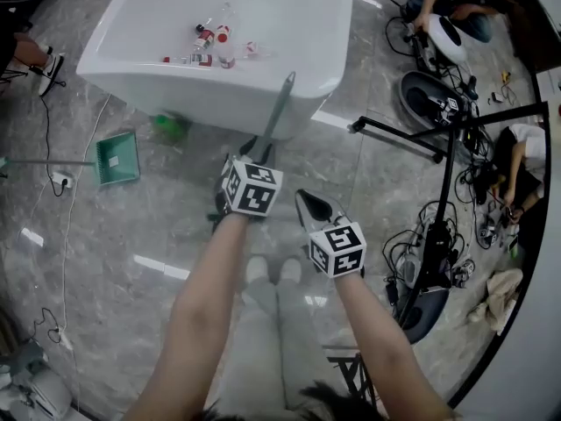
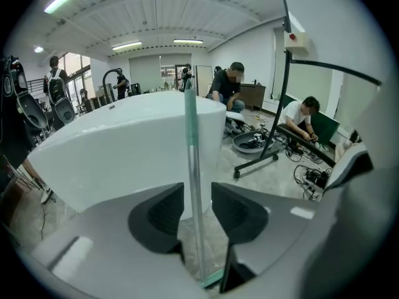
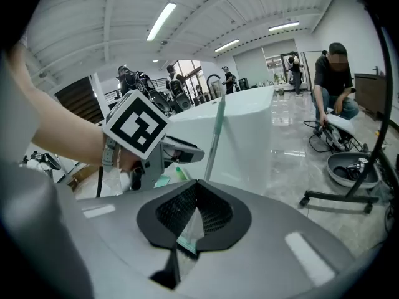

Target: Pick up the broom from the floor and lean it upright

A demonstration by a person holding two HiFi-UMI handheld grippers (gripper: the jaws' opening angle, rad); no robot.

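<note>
Left tool (image 2: 197, 195) open around broom handle (image 2: 190, 123) (pads clear), right tool (image 3: 194, 189) closed

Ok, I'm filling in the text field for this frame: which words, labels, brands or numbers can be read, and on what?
No text can be read.
Cubes on the left gripper and right gripper: black-and-white square patterns, no letters.
Bottles in the white tub: red labels, too small to read.
Red box in the left gripper view: too blurred to read.

White tub (image 1: 289, 24) w/ bottles (image 1: 213, 40) inside, green dustpan (image 1: 118, 159) near it, black stand (image 1: 450, 169) at rt
</note>
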